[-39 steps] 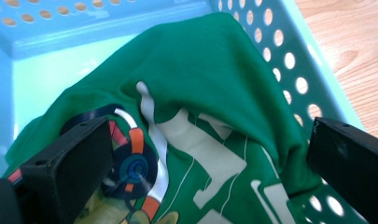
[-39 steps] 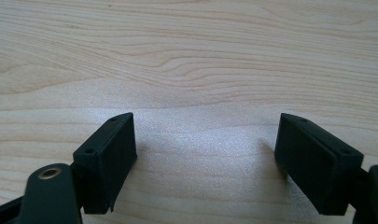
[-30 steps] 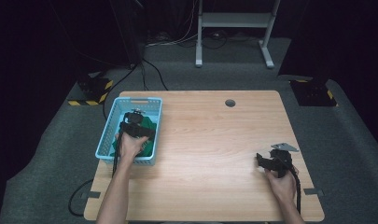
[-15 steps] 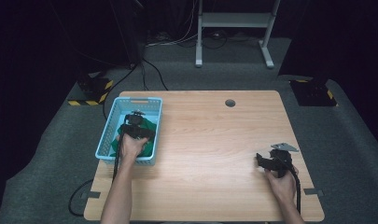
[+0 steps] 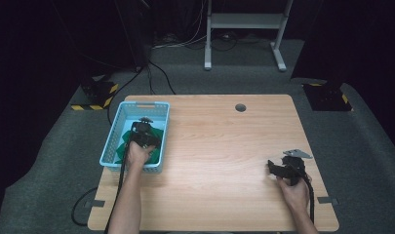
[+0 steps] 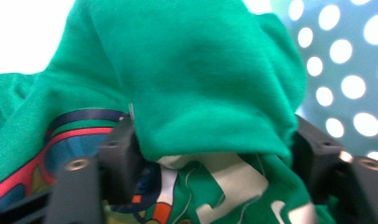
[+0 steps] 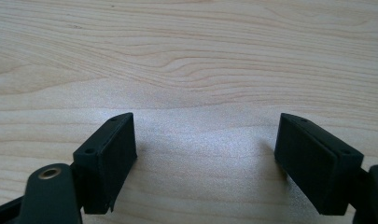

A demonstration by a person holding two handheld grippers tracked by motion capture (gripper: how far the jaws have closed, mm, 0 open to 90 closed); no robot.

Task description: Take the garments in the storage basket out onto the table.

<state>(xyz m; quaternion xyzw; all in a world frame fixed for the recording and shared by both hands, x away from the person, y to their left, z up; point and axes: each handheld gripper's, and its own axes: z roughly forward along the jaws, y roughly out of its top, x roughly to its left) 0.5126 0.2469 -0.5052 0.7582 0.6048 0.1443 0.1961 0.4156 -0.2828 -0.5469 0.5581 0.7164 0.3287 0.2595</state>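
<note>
Left gripper (image 5: 145,127) down inside the blue basket (image 5: 116,130) at the counter's (image 5: 219,161) left edge, jaws spread wide with a fold of the green garment (image 6: 196,79) bulging between them, not yet pinched. Printed on the cloth: red and navy curved bands, white shapes, an orange patch; no legible lettering. Right gripper (image 5: 278,169) resting at the near right on bare wood, jaws wide apart, holding nothing.

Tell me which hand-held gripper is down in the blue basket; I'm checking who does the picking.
The left hand-held gripper: it reaches into the blue basket, its jaws open around a fold of green printed garment. The right hand-held gripper rests open on the wooden table.
</note>
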